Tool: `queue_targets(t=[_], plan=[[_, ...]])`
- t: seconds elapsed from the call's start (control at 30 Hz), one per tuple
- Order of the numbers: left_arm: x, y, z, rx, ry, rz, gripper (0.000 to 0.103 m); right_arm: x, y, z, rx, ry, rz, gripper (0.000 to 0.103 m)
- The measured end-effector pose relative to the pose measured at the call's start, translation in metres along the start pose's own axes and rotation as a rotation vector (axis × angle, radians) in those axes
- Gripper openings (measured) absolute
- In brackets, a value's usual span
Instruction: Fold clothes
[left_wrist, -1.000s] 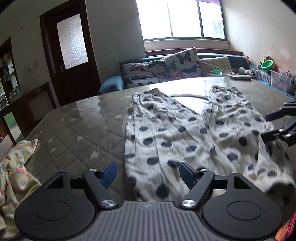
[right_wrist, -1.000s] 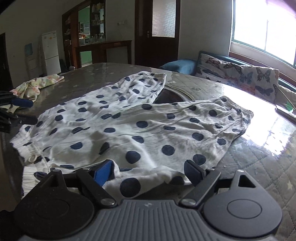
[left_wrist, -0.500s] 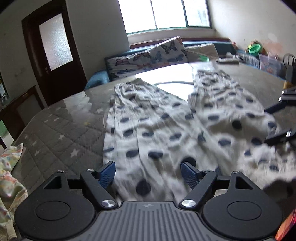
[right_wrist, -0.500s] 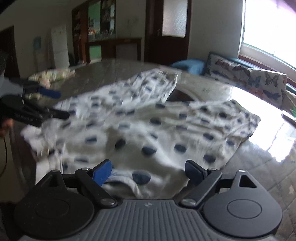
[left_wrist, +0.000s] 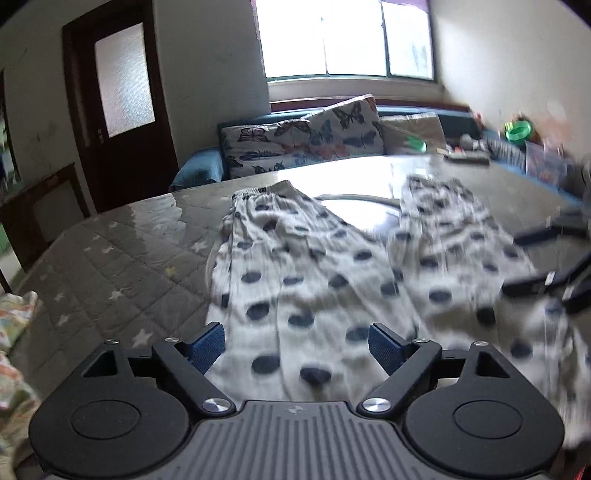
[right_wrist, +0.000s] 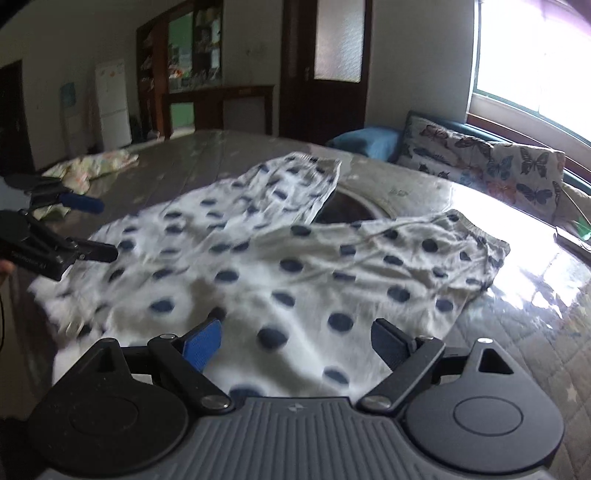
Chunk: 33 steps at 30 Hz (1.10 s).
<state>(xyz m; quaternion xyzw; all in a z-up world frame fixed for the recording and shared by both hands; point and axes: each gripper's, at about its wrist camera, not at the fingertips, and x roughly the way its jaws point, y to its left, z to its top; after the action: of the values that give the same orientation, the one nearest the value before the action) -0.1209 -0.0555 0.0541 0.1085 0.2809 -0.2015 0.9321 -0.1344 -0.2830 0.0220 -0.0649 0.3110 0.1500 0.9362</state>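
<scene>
Home living rm: butterfly-cushion sofa (left_wrist: 306, 147), fridge (right_wrist: 112, 101), wooden door (left_wrist: 118, 110), window (left_wrist: 343, 37).

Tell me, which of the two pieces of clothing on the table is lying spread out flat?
The white trousers with dark blue dots, both legs laid out in front of the fingers. The other, a pale floral garment, sits crumpled at the table's far edge.

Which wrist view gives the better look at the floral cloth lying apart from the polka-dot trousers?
The right wrist view: the floral cloth lies whole on the far side of the quilted table, beyond the left gripper. The left wrist view catches only part of it, cut off at the frame's left edge.
</scene>
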Motion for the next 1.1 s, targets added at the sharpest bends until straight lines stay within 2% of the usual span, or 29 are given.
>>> queue_targets(t=[0.17, 0.33, 0.4, 0.47, 0.53, 1.1], plan=[[0.029, 0.005, 0.007, -0.061, -0.005, 0.014, 0.089, 0.025, -0.01, -0.003, 0.061, 0.003, -0.016, 0.09], [0.046, 0.012, 0.0, -0.122, 0.04, -0.005, 0.093, 0.034, -0.012, -0.01, 0.063, 0.015, -0.025, 0.093], [0.049, 0.012, -0.002, -0.117, 0.055, -0.003, 0.093, 0.034, -0.012, -0.01, 0.065, 0.015, -0.021, 0.097], [0.05, 0.012, -0.003, -0.116, 0.062, -0.001, 0.101, 0.035, -0.011, -0.01, 0.059, 0.024, -0.016, 0.099], [0.05, 0.011, -0.003, -0.114, 0.068, 0.002, 0.103, 0.036, -0.01, -0.01, 0.05, 0.028, -0.014, 0.101], [0.052, 0.009, -0.007, -0.113, 0.087, 0.02, 0.103, 0.038, -0.007, -0.01, 0.048, 0.032, -0.007, 0.103]])
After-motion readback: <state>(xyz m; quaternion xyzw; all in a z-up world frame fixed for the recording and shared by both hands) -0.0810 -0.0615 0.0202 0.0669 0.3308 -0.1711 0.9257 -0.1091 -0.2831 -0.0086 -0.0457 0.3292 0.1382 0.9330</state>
